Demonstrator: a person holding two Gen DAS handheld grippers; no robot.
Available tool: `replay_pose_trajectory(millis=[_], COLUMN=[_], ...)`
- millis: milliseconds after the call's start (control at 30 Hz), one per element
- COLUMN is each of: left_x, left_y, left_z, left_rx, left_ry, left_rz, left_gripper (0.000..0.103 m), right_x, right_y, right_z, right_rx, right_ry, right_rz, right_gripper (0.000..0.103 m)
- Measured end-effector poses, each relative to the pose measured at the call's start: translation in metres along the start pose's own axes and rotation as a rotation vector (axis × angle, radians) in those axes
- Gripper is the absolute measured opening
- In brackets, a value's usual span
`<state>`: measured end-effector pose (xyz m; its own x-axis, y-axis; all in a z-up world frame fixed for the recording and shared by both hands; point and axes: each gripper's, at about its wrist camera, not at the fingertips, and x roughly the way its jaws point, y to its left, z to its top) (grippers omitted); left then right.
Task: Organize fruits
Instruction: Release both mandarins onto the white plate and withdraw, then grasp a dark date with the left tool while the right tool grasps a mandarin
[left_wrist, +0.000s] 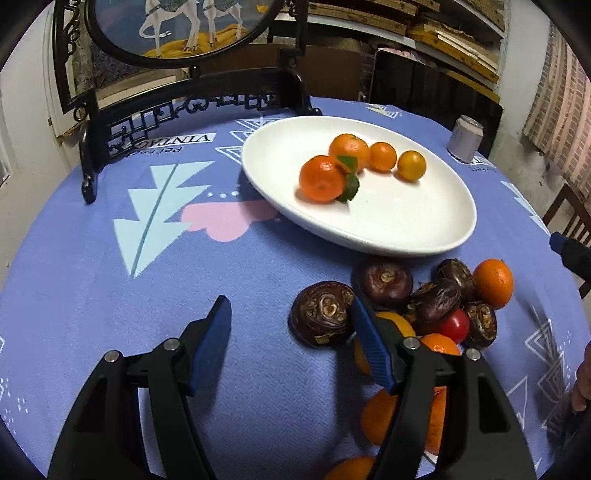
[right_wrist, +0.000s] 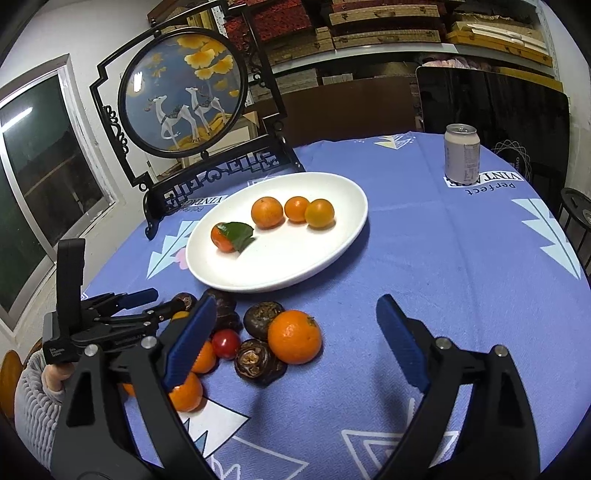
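A white oval plate (left_wrist: 406, 229) (right_wrist: 295, 266) holds several small oranges, one with green leaves (left_wrist: 320, 178) (right_wrist: 223, 237). In front of it lies a pile of loose fruit: dark brown water chestnuts (left_wrist: 322, 314) (right_wrist: 260, 357), oranges (left_wrist: 493, 282) (right_wrist: 294, 336) and a red cherry tomato (left_wrist: 455, 325) (right_wrist: 225, 343). My left gripper (left_wrist: 290, 341) (right_wrist: 147, 301) is open and empty, low at the pile's left edge. My right gripper (right_wrist: 299, 339) is open and empty, above the pile; its tip shows in the left wrist view (left_wrist: 565, 247).
A black ornamental stand with a round deer picture (right_wrist: 184, 92) (left_wrist: 177, 29) stands behind the plate at the left. A drink can (right_wrist: 461, 151) (left_wrist: 463, 138) stands at the far right. A dark chair back (right_wrist: 491, 107) is beyond the table edge.
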<state>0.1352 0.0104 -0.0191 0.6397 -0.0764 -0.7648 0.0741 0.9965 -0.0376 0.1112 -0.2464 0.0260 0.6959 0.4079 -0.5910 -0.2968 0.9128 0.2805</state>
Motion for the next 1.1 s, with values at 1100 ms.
replay_pose_trajectory(millis=[1100], left_x=[0.008], left_y=[0.014], left_z=[-0.004], left_rx=[0.023], left_ry=[0.0], left_rz=[0.137], left_gripper=[0.086], right_x=[0.045], right_y=[0.002], right_z=[-0.025], right_rx=[-0.041], right_ry=[0.161], right_rz=[-0.033], right_gripper=[0.088])
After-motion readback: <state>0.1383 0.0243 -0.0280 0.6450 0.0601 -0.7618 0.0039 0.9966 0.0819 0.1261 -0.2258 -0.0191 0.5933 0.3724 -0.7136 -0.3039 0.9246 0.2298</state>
